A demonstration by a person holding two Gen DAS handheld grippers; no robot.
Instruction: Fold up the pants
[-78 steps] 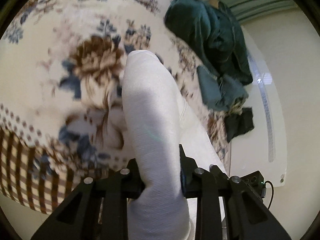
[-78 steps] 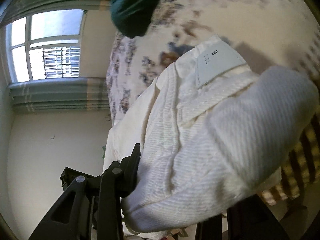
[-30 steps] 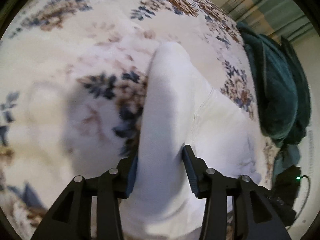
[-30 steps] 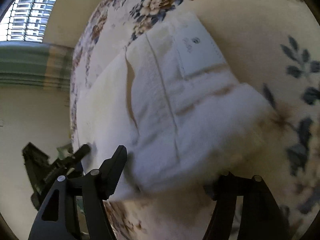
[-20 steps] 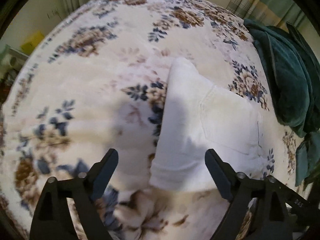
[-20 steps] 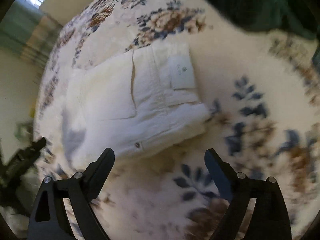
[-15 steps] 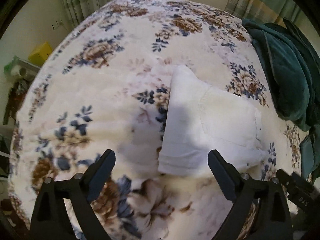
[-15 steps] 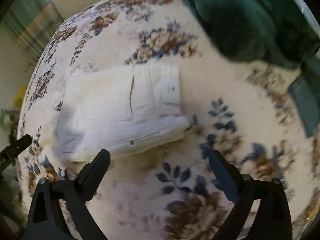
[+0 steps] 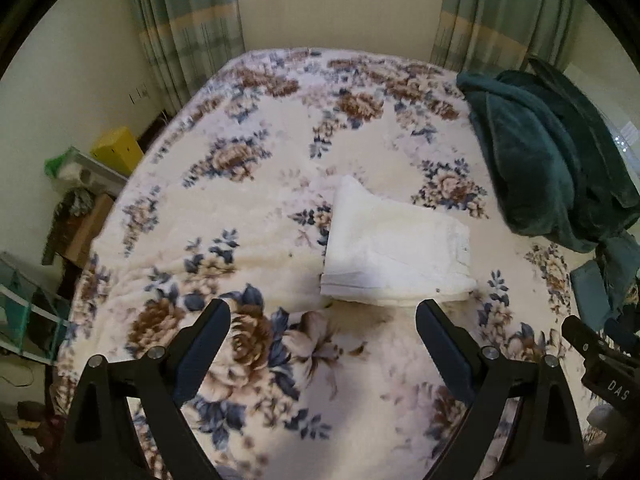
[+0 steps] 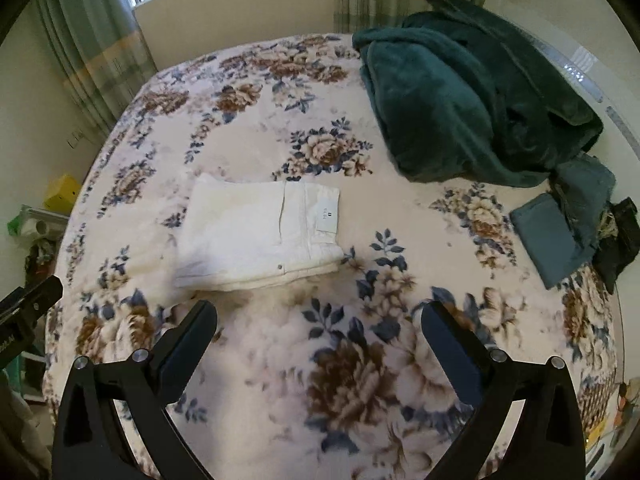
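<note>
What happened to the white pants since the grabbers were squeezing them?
Both grabbers let go. The left gripper and right gripper opened and pulled back from the white pants, which went from lifted to lying folded on the flowery blanket. The green blanket stayed put.

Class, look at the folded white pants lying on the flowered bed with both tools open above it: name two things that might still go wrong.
1. The white pants lie on a soft, plush floral bedspread; the stacked layers visible at the near edge might slump or spring open.
2. The green blanket is heaped nearby; reaching for it might drag across the stack.
The left tool and right tool hold nothing.
</note>
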